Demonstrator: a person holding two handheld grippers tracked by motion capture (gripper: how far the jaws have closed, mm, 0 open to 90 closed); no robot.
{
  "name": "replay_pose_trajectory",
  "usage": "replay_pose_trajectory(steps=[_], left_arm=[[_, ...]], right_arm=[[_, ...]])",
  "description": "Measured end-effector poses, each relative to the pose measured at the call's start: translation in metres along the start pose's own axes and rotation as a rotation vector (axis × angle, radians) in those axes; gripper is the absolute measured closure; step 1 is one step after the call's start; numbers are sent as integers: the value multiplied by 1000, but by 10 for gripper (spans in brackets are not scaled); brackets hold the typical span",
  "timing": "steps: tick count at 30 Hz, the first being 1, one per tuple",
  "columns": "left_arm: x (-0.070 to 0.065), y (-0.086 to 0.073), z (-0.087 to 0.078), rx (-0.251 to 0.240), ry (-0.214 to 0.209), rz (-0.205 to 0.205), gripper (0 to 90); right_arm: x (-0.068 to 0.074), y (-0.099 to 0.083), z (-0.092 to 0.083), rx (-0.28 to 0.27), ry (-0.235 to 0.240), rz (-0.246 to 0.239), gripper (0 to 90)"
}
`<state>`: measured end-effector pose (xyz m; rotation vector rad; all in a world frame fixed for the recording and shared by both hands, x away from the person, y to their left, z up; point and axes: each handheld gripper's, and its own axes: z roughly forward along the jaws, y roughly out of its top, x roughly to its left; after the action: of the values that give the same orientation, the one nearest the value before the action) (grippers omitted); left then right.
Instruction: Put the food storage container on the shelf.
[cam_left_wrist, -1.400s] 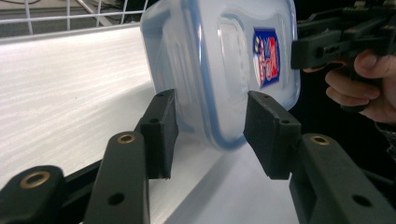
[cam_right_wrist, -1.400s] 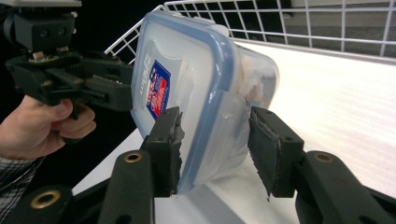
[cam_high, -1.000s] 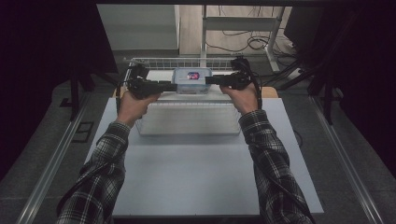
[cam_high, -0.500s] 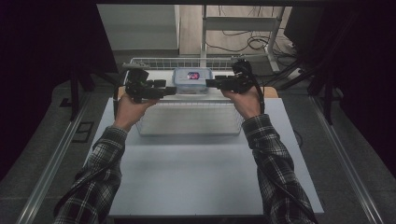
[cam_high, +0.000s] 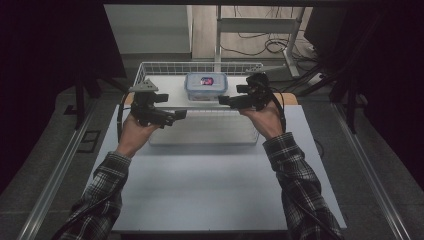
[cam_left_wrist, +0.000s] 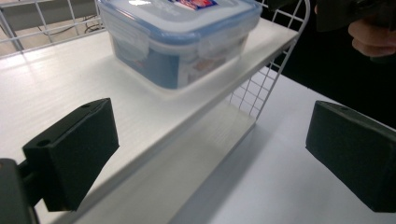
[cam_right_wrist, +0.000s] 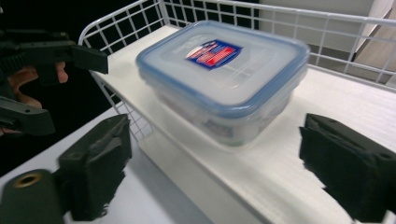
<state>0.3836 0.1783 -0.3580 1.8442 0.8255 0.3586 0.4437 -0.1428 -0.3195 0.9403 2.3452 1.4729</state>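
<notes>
A clear lidded food box (cam_high: 206, 85) with a blue rim and a red and blue label stands on the white board of a wire-railed shelf (cam_high: 170, 85). My left gripper (cam_high: 176, 117) hovers left of and nearer than the box, with wide jaws that have just been opening and hold nothing. In the left gripper view the box (cam_left_wrist: 177, 37) lies ahead, beyond the left gripper (cam_left_wrist: 210, 158). My right gripper (cam_high: 224, 101) hovers at the box's right front, also just opened and empty. In the right gripper view the box (cam_right_wrist: 219, 74) sits beyond the right gripper (cam_right_wrist: 224, 168).
The shelf stands at the far edge of a white table (cam_high: 210, 190), with a paler lower tier (cam_high: 205, 132) under the board. Wire railing (cam_high: 200, 66) runs around the shelf's back and sides. Dark floor and metal rails (cam_high: 55, 175) flank the table.
Both grippers were at the box's sides a second ago. They have let go, opened and drawn apart and back toward the person, while the box stays on the shelf board.
</notes>
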Motion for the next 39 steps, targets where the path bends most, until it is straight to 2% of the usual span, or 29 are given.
replay_pose_trajectory(steps=[1, 5, 11, 14, 21, 24, 28, 39], left_arm=[[-1, -2, -2, -1, -2, 1, 16], [-6, -9, -8, -12, 1, 13, 12], [-16, -24, -18, -11, 4, 33, 12], [-17, -32, -20, -11, 1, 28, 10], [-22, -49, -20, -4, -2, 29, 11], [-26, -53, -20, -12, -24, 23, 11], [-32, -59, -21, -2, -30, 11, 17], [-49, -78, -19, 7, -4, 57, 12]], right_arm=[[5, -3, 0, 4, -15, -23, 49], [11, -7, 0, 10, -26, -45, 29], [18, -16, -3, -16, -24, -52, 11], [24, -20, -5, -22, -28, -68, 11], [38, -34, -6, -21, -43, -114, 0], [43, -41, -6, -13, -49, -131, 0], [50, -50, -10, -21, -62, -147, 0], [62, -76, -19, -21, -61, -162, 0]])
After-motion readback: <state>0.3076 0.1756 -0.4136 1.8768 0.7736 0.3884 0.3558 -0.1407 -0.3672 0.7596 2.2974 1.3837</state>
